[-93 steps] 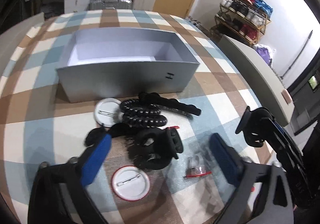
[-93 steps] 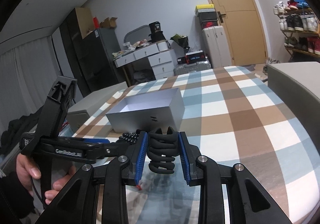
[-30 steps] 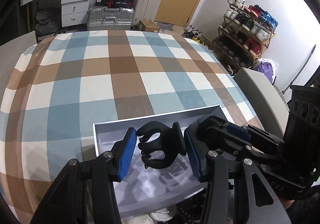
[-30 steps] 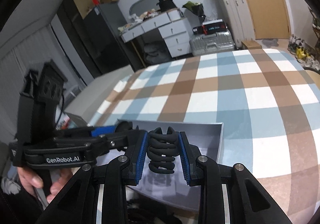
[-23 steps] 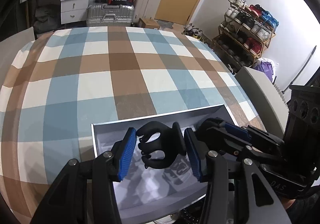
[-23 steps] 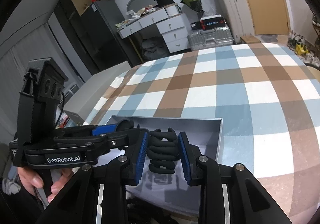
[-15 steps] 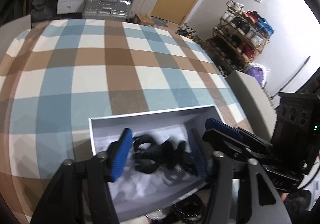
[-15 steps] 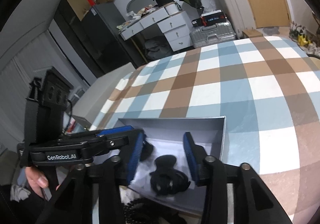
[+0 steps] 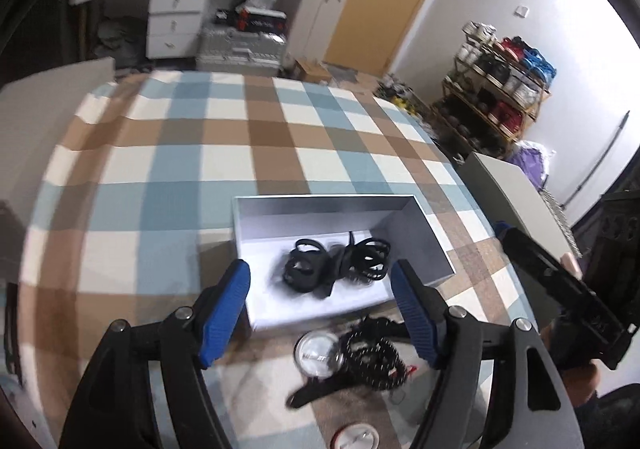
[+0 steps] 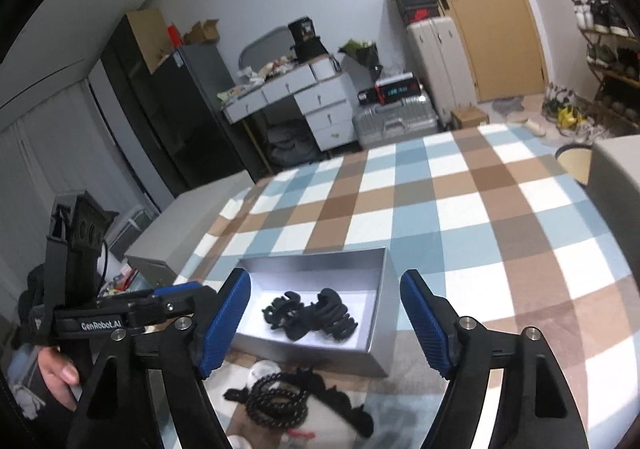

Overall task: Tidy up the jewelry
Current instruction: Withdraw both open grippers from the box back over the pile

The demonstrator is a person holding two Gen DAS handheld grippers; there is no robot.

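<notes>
Risk ahead, mostly of snagging and scattering. Left tool (image 9: pixel 320 309) spread wide, pinching nothing; right tool (image 10: pixel 325 323) likewise spread and bare, both hanging above the near edge of the grey box (image 9: pixel 434 237). Two black claw clips (image 9: pixel 336 265) down on the white floor of that box, touching and partly interlocked, near its middle. Loose pieces outside, on the checked table (image 9: pixel 172 169) just in front of the near wall: a beaded black bracelet coil (image 9: pixel 372 359), a long black clip (image 10: pixel 340 401) across it, a round badge (image 9: pixel 318 353) touching the coil, a second red-rimmed badge (image 9: pixel 356 443) at the bottom edge of the left view, something small and red by the coil, too blurred to name. Likely trouble on the next pick: beads caught on the long clip, so both dragged up together and one dropped short of the box. Flat badges hard to pinch off the cloth, prone to sliding or wrinkling the fabric. Light cardboard wall close behind the pile, easily nudged by a careless approach, box shoved away. Two tools crowded over one small heap, so a knock between them quite possible. Soft, uneven surface, perhaps a bed, adding wobble.
</notes>
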